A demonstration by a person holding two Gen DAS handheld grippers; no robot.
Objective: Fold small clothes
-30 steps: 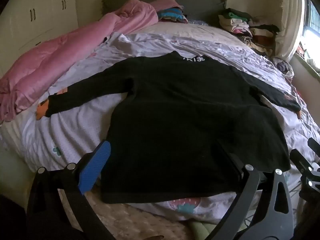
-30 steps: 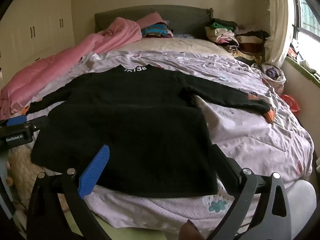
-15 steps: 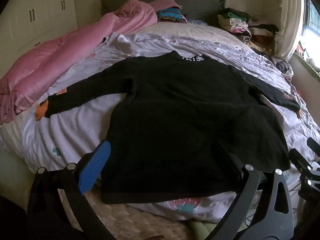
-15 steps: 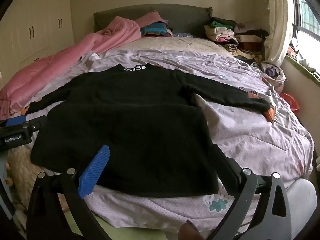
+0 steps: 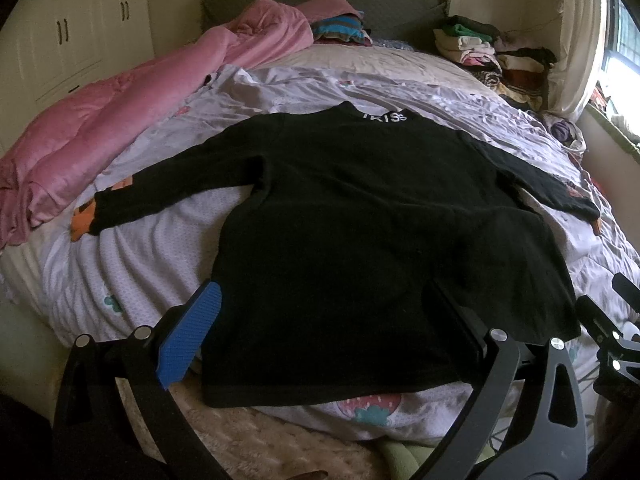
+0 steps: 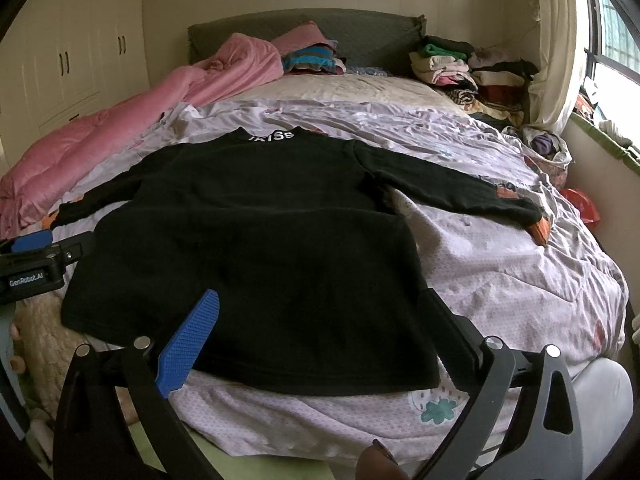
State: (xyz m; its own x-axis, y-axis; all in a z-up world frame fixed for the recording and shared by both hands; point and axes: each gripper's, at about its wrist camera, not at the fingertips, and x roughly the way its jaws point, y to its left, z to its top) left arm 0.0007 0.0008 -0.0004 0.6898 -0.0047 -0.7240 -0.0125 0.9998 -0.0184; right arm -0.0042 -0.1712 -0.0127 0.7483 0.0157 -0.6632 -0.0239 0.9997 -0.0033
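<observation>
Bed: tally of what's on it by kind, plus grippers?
black sweater: 1
pink quilt: 1
folded clothes piles at the headboard: 2
grippers, open, above the hem: 2 (left, right)
Total: 6

You've got bare sheet [image 6: 500,272] right of the black sweater [image 6: 260,240]; pink quilt [image 5: 100,128] hems the left edge, folded clothes stacks [image 6: 472,76] block the far right corner.

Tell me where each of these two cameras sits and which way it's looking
Left wrist: rides the open left gripper at the bed's foot, facing the headboard over the black sweater; right gripper at right edge.
Right wrist: rides the open right gripper, same heading; left gripper at left edge.
Shared: sweater, pink quilt, clothes pile.
</observation>
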